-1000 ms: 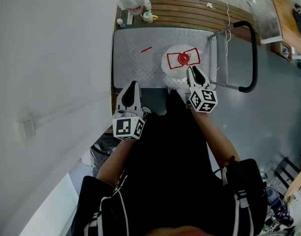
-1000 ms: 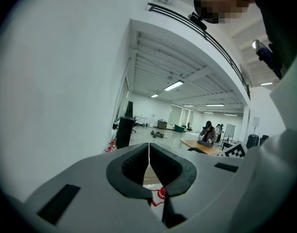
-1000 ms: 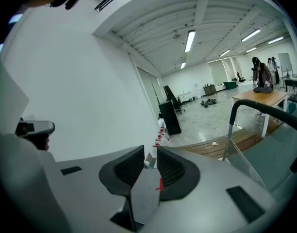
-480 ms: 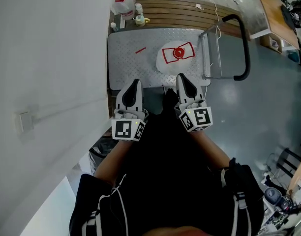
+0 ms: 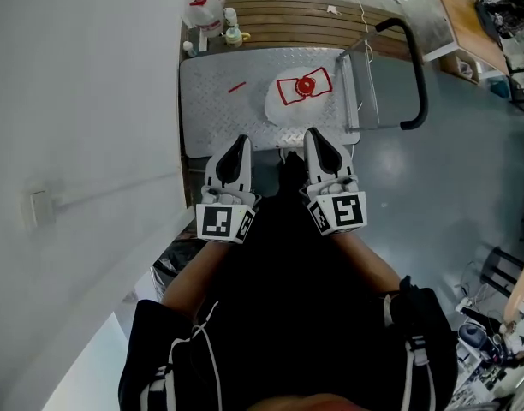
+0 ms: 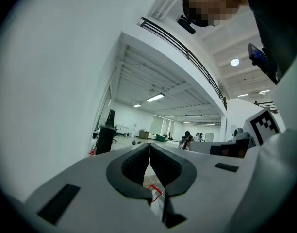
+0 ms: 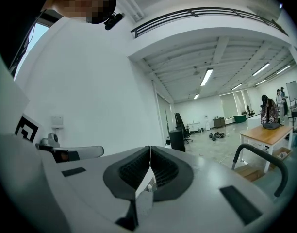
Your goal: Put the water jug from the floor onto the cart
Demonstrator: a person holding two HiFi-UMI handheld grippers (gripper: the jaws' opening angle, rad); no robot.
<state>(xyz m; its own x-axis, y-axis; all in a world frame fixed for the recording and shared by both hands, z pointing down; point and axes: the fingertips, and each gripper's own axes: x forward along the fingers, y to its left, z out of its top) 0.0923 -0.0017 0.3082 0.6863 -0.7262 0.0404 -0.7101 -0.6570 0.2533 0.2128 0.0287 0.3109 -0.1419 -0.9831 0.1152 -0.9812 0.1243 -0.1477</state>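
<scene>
The water jug (image 5: pixel 300 99), clear with a red cap and red handle, stands upright on the cart's metal deck (image 5: pixel 215 122), near the push-handle end. Both grippers hang side by side close to the person's body, short of the cart's near edge and apart from the jug. My left gripper (image 5: pixel 238 144) is shut with nothing in it; in the left gripper view its pads (image 6: pixel 148 152) meet, with a bit of the red handle (image 6: pixel 156 194) showing below. My right gripper (image 5: pixel 315 135) is also shut and empty, pads together (image 7: pixel 150 155).
The cart's black push handle (image 5: pixel 413 75) rises at its right end. A thin red stick (image 5: pixel 236 86) lies on the deck. Beyond the cart are a wooden pallet (image 5: pixel 288 15), another jug (image 5: pixel 202 2) and a small bottle (image 5: pixel 232 32). A white wall (image 5: pixel 82 101) runs along the left.
My right gripper has come away from the jug, risen and drawn back toward the body. The left gripper has lifted a little. The jug stays on the cart.
</scene>
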